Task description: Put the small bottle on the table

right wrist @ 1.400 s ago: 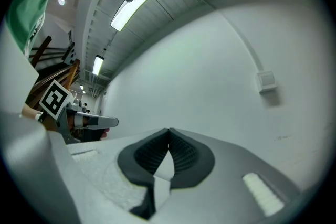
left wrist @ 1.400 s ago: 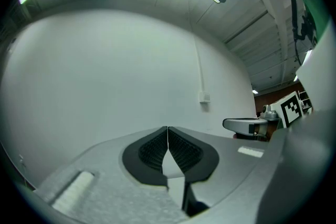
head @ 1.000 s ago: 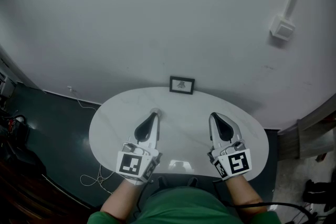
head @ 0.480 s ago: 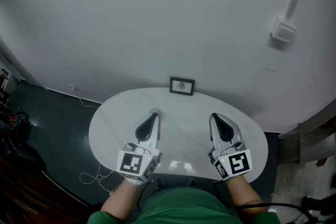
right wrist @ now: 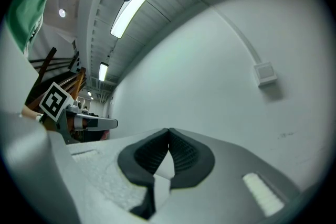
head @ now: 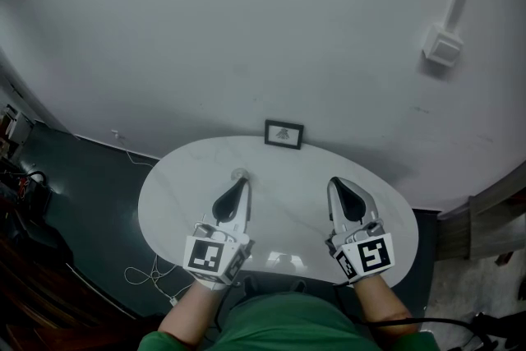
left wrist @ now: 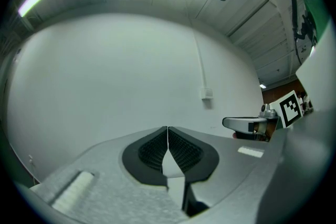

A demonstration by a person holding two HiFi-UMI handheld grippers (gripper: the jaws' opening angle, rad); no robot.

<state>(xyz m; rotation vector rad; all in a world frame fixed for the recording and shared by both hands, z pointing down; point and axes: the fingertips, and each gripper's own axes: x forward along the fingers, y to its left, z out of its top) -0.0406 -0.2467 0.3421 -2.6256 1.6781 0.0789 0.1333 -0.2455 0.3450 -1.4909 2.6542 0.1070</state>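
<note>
In the head view my left gripper (head: 243, 182) and right gripper (head: 332, 182) rest side by side over the near half of a white oval table (head: 279, 168), both pointing at the wall. Each is shut, with the dark ribbed pads meeting and nothing between them, as the left gripper view (left wrist: 167, 131) and right gripper view (right wrist: 168, 134) show. A small pale round thing (head: 239, 174) sits just beyond the left tip; I cannot tell what it is. No small bottle shows plainly in any view.
A small dark-framed picture (head: 283, 134) stands at the table's far edge against the pale wall. A white wall box (head: 441, 45) with a conduit hangs at the upper right. Cables (head: 144, 279) lie on the dark floor to the left.
Both grippers stay where they were, still shut. Only the head view drifts a little.
</note>
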